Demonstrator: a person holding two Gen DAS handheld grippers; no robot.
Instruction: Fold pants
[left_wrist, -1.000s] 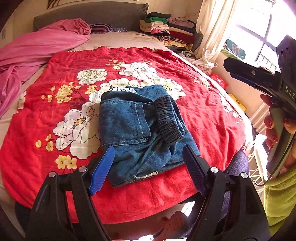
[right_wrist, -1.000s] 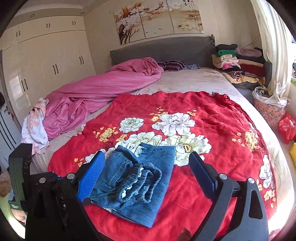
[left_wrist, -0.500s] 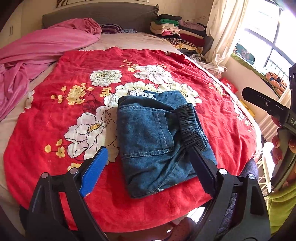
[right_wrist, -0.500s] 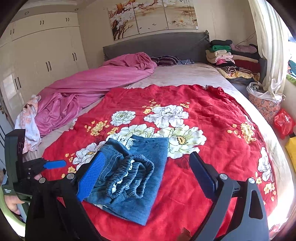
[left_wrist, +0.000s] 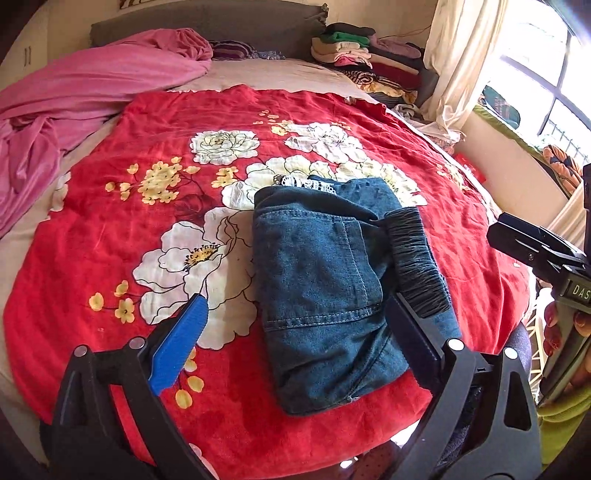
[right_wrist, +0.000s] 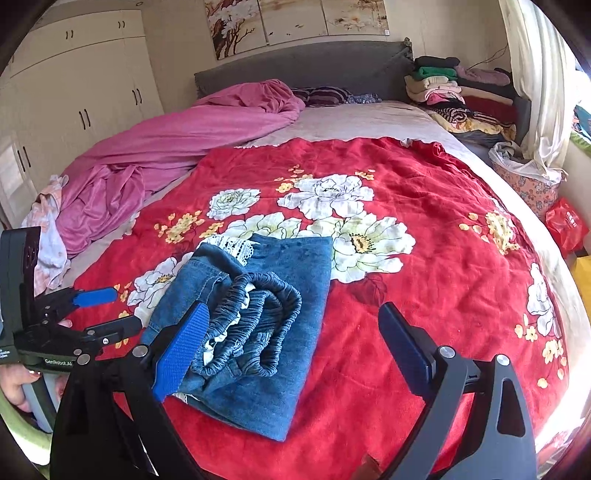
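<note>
Folded pants (left_wrist: 325, 280) lie ahead, between the left gripper (left_wrist: 295, 343) fingers; right gripper (right_wrist: 295, 347) likewise (both spread wide, holding nothing).

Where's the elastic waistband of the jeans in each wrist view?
Left wrist: waistband right of centre, on the jeans' right edge.
Right wrist: waistband lower left of centre, bunched on top.
Shared landmark: white lace trim at the jeans' far edge.

Left hand-held gripper (left_wrist: 295, 345): black frame, silver screws, one blue ribbed pad, one dark pad. Right hand-held gripper (right_wrist: 291, 349): same build. Red-painted nails (left_wrist: 553, 325), lime-green sleeve (left_wrist: 565, 424). White "GenRobot.AI" lettering.
</note>
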